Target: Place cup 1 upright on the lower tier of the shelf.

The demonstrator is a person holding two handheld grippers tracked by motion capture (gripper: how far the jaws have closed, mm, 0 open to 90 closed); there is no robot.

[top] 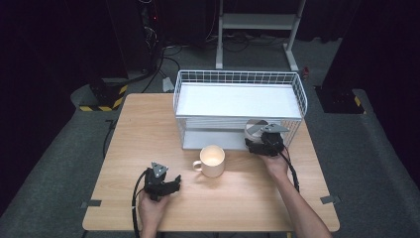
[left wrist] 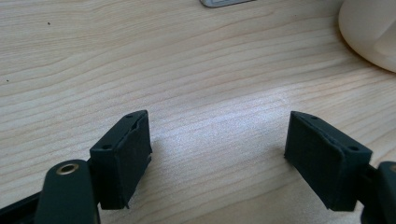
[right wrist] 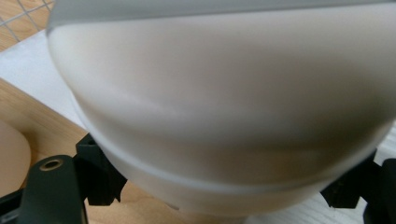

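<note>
Wooden table [top: 247, 198]: bears all items below.
White wire rack [top: 237, 106]: two-tier, at table's far edge, open side toward person.
Cream mug [top: 213, 161]: upright on table just before rack's front, handle left.
White bowl [right wrist: 224, 116]: at rack's lower shelf, right front corner, clamped between right gripper's [top: 265, 144] jaws, which stand wide around it.
Left gripper [top: 161, 184]: on table, left of mug and nearer person, well apart from rack; jaws parted, nothing between.

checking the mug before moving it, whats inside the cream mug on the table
From the high view, the cream mug looks empty: only its pale, brightly lit inner wall shows. Glare washes out the bottom, so a little liquid there cannot be ruled out. It stands upright on the wooden table.
</note>
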